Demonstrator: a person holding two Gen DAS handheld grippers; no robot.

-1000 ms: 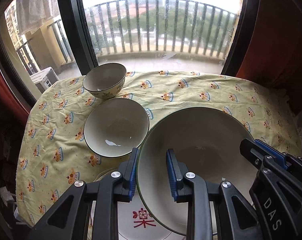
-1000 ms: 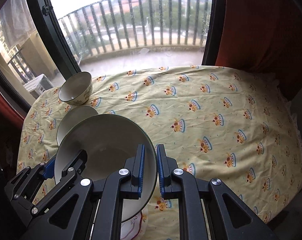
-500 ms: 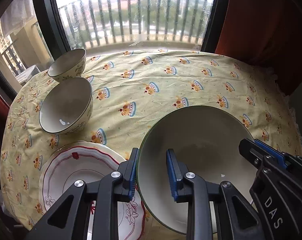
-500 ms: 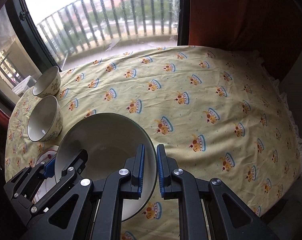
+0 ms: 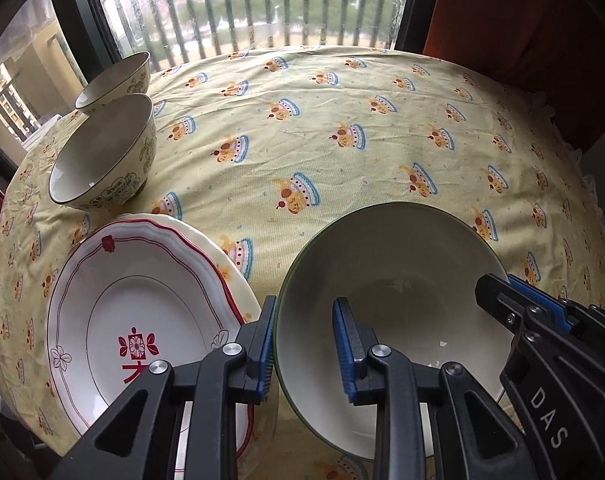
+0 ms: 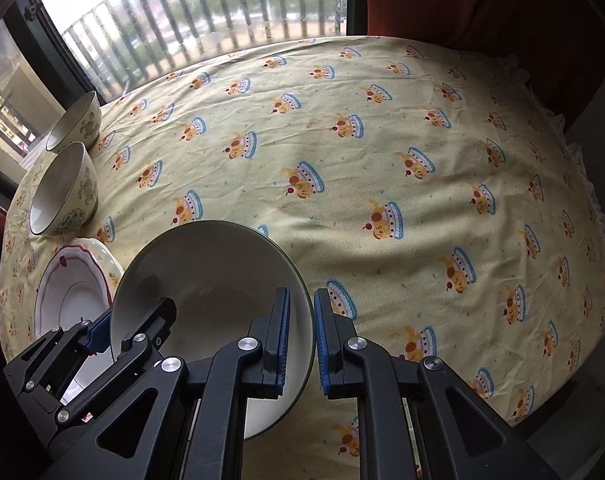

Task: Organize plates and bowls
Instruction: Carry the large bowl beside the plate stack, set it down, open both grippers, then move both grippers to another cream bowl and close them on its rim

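Holding the big green-rimmed bowl point(image 5: 390, 292) between both tools, I judge it heavy for its grip points: glazed ceramic, stiff, slick and breakable, so a thin rim pinch is all that keeps it. My left gripper point(image 5: 304, 350) straddles the bowl's near-left rim, one blue pad outside the wall and one inside; the outer pad looks to touch, the inner one shows a gap, so the hold there seems loose to me. My right gripper point(image 6: 301, 338) is narrowed onto the opposite rim, pads either side of the thin edge, and I read it as clamped. The bowl sits tilted toward me, low over the yellow crown-print tablecloth point(image 6: 382, 152), just right of the red-trimmed plate point(image 5: 142, 312), which lies on a second, pale plate point(image 5: 222, 256). I cannot tell whether the bowl's base already rests on the cloth. Both tools point forward and down from the near edge of the table, left and right roughly level, fingers angled toward each other across the bowl. Two small patterned bowls, the nearer point(image 5: 102, 160) and the farther point(image 5: 114, 86), stand touching or nearly so at the far left. I would favour gripping low on the wall, not the lip, since glaze slides easily.
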